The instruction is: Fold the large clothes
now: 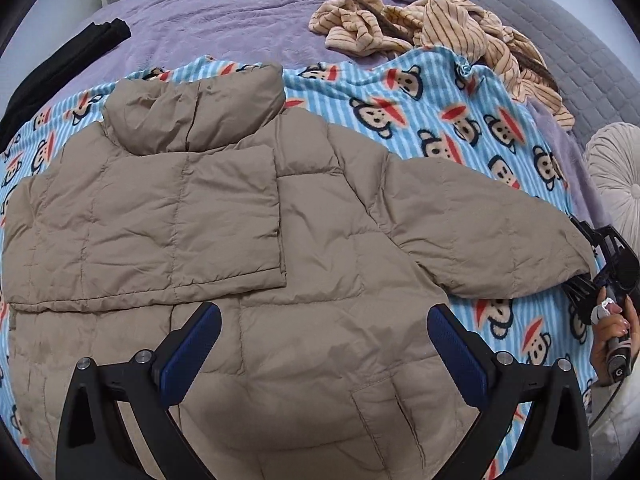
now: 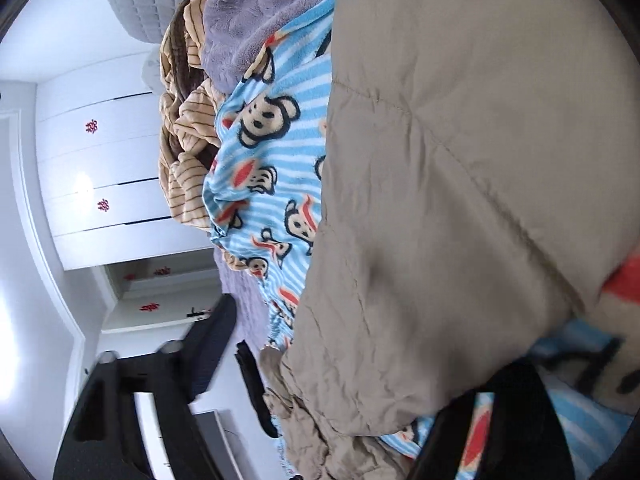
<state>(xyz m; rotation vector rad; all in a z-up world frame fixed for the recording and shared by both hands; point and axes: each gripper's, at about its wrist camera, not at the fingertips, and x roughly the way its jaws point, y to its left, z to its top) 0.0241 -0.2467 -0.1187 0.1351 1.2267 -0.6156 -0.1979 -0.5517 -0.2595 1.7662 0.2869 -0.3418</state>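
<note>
**Big puffy jacket lying flat**

The tan puffy jacket (image 1: 248,240) lies spread out on the bed. Its hood (image 1: 192,112) is at the far end. One sleeve (image 1: 160,220) is folded across the body. The other sleeve (image 1: 480,232) sticks straight out to the side, and up close it fills the right wrist view (image 2: 460,180)

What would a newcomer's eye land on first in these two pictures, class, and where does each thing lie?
First comes the tan puffer jacket, spread across the middle of the bed with one sleeve already folded over its body and the other stretched out toward the right gripper at its cuff. Next is the blue striped monkey blanket under it. The left gripper hovers open above the jacket's lower half.
</note>
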